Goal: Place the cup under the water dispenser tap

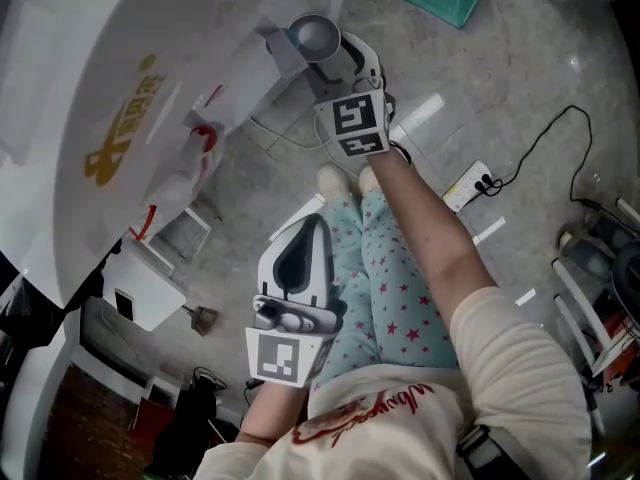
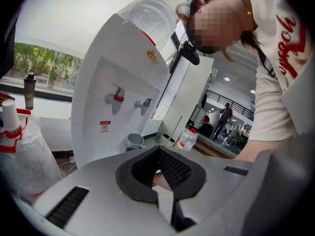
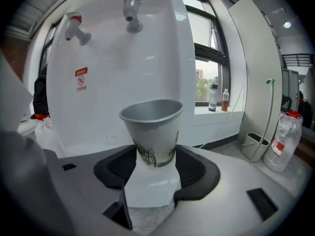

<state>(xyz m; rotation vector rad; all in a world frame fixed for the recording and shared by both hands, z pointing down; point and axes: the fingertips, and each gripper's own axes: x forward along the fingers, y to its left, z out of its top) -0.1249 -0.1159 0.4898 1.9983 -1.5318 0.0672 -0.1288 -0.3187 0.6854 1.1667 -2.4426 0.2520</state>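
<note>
— Cup position?
— One cup (image 3: 151, 127), pinched in right gripper (image 3: 152, 157); grip visible in right gripper view only. Two taps: grey tap (image 3: 130, 6) at 12 o'clock, red tap (image 3: 75, 26) at 10. Left gripper (image 2: 158, 154) pressed together.

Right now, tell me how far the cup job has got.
Done: the right gripper has the cup clamped. In hand: the cup hangs before the dispenser, below the grey tap. Left: set it down, let go. The left gripper is shut, empty.

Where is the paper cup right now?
In the right gripper view, the paper cup sits centre frame, gripped by the right tool, below the grey tap of the water dispenser.
</note>
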